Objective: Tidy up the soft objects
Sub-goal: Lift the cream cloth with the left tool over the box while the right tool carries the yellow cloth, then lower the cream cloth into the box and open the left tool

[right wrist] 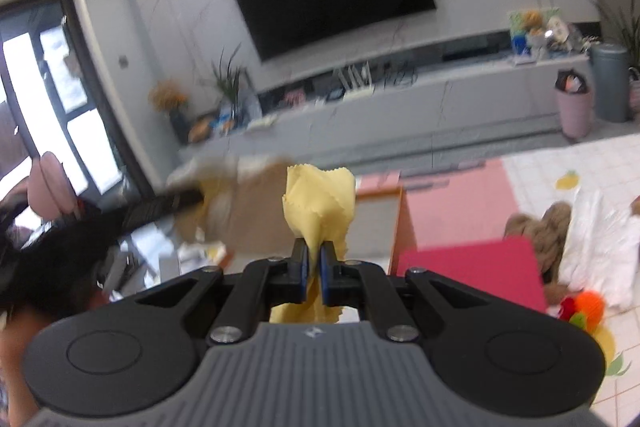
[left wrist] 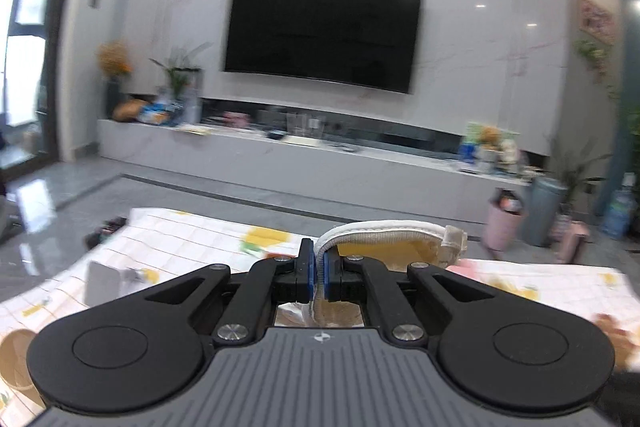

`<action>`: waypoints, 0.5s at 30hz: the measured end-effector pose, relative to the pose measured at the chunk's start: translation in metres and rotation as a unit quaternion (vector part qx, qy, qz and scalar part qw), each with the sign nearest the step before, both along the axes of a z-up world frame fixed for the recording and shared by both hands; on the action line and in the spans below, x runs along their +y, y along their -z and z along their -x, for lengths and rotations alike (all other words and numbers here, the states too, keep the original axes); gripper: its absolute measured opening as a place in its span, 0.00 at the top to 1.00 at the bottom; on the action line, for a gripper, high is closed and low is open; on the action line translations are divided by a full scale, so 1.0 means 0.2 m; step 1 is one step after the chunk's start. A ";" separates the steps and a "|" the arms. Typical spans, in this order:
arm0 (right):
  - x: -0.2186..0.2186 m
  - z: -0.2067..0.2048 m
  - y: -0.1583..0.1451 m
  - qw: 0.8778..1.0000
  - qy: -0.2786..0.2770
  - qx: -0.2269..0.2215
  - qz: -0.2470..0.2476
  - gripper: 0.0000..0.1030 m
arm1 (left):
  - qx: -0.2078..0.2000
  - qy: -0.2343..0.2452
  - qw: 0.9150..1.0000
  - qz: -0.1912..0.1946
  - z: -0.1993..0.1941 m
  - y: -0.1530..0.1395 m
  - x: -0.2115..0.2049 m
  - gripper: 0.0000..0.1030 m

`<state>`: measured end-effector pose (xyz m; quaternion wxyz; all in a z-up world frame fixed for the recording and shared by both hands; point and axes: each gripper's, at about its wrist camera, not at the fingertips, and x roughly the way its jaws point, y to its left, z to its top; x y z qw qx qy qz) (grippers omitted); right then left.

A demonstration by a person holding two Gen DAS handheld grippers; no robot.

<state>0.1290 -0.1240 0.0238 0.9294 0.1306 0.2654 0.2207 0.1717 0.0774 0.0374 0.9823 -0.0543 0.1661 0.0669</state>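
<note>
My left gripper (left wrist: 318, 267) is shut on the white zipper rim of a cream and yellow fabric pouch (left wrist: 384, 241) and holds it above the patterned table cloth (left wrist: 192, 239). My right gripper (right wrist: 314, 259) is shut on a crumpled yellow cloth (right wrist: 320, 203) with zigzag edges, held up in the air. In the right wrist view the pouch (right wrist: 240, 203) shows blurred at the left with the other gripper's arm. A brown knitted item (right wrist: 548, 231), a white padded item (right wrist: 600, 243) and an orange and red pompom toy (right wrist: 584, 307) lie at the right on the cloth.
A pink box (right wrist: 448, 203) and a red card (right wrist: 472, 271) stand ahead of the right gripper. A TV (left wrist: 324, 31) hangs over a long white cabinet (left wrist: 280, 155). A pink bin (left wrist: 502, 227) and a grey bin (left wrist: 544, 211) stand on the floor at the right.
</note>
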 end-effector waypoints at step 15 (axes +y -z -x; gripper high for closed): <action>-0.07 -0.02 0.15 0.999 -0.018 0.039 -0.022 0.96 | 0.199 -0.049 0.977 -0.054 -0.25 0.32 -0.03 0.91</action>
